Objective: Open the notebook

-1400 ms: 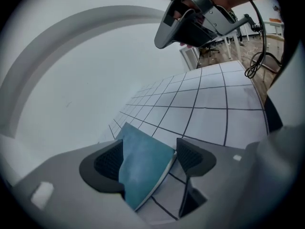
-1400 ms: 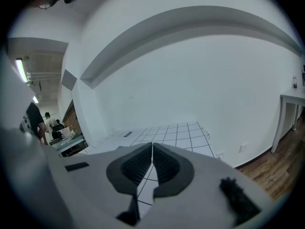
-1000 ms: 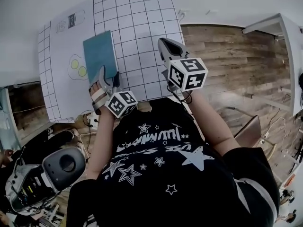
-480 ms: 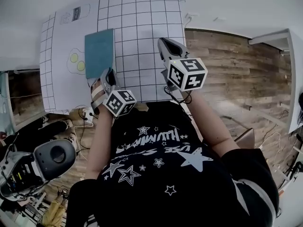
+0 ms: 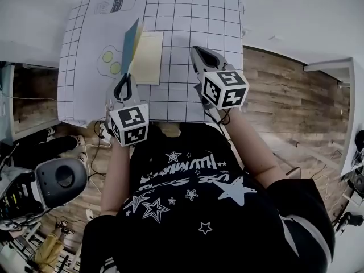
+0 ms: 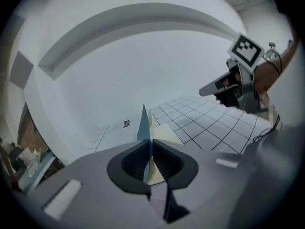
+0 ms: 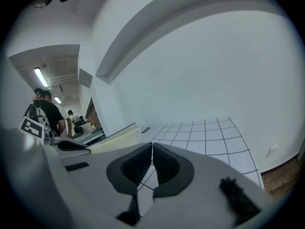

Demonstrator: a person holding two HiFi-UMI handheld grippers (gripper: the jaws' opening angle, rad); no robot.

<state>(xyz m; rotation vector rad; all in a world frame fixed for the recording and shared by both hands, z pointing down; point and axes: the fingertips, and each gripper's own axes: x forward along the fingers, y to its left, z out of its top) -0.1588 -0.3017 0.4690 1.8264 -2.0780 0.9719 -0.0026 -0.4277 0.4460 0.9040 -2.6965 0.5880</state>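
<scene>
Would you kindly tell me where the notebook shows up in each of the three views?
Head view: notebook upper left of centre, blue cover raised, held by the left gripper.
Left gripper view: notebook at centre, cover pinched between the jaws.
Right gripper view: notebook left of centre, cream pages showing.
Shared landmark: the grid mat under it.

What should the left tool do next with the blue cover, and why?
Probably swing the blue cover over to the left and lay it flat: the left tool pinches its edge, it stands upright, and the cream page shows.
</scene>
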